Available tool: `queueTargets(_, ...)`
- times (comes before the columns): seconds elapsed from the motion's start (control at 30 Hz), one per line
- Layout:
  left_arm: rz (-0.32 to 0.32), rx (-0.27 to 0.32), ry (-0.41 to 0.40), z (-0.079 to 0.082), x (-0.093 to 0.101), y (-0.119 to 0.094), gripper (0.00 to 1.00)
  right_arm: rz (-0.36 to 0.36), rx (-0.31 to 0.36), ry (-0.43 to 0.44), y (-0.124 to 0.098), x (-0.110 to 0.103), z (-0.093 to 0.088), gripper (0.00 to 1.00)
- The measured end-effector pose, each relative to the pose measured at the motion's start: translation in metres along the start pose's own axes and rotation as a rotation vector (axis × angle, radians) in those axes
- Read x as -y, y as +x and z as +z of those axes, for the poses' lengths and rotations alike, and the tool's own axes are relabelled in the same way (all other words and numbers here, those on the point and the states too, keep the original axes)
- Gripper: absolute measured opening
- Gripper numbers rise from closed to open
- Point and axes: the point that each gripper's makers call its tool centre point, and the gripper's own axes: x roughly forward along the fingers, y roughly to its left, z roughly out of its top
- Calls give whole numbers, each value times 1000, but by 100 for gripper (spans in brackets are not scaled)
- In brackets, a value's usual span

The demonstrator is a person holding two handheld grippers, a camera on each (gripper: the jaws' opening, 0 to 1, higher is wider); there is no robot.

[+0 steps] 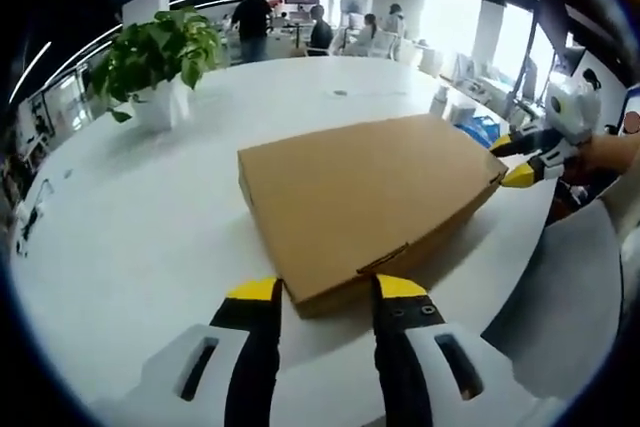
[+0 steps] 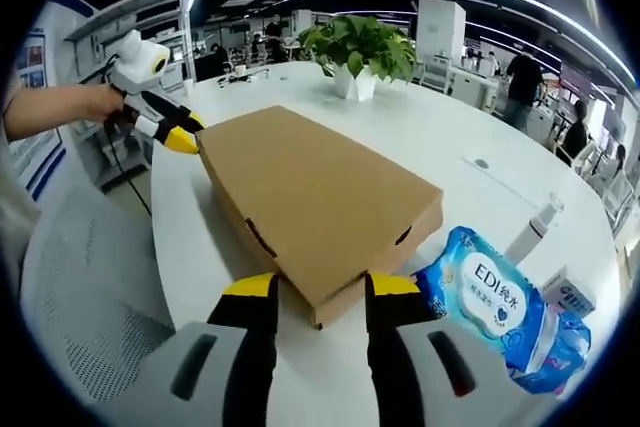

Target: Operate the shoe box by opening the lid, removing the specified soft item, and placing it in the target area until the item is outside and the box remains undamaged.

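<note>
The lid-opening step is in hand and not yet done: the brown cardboard shoe box (image 1: pixel 370 202) lies flat and closed on the white round bench (image 1: pixel 150 237), its lid down all round, so the soft item inside cannot be seen. The 2 tools sit at opposite corners of the box. In the left gripper view the left hand-held gripper (image 1: pixel 327 290) has its yellow-tipped jaws parted, straddling the near corner where a small tuck tab shows on the front edge; the tips lie just beside the cardboard and grasp nothing. The right hand-held gripper (image 1: pixel 518 160) appears at the far right corner, tips touching or nearly touching the edge. In the right gripper view that same tool (image 2: pixel 320 285) has its jaws spread either side of its own near corner, empty, with the left tool (image 2: pixel 172 132) at the far corner. My judgement is that the next move calls for 1 tool to steady the box while the other catches the lid's front lip near the tab and lifts gently, so the cardboard is not torn. A blue wet-wipes pack (image 2: pixel 490 297) lies just beside the box, and a potted plant (image 1: pixel 160 62) stands well apart.
</note>
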Motion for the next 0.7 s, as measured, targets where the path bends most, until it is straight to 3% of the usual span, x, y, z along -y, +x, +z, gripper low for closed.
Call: queueTargets(0.7,-4,-13,-20,18,-7,24,39,-24,-12,8,15,26,6,32)
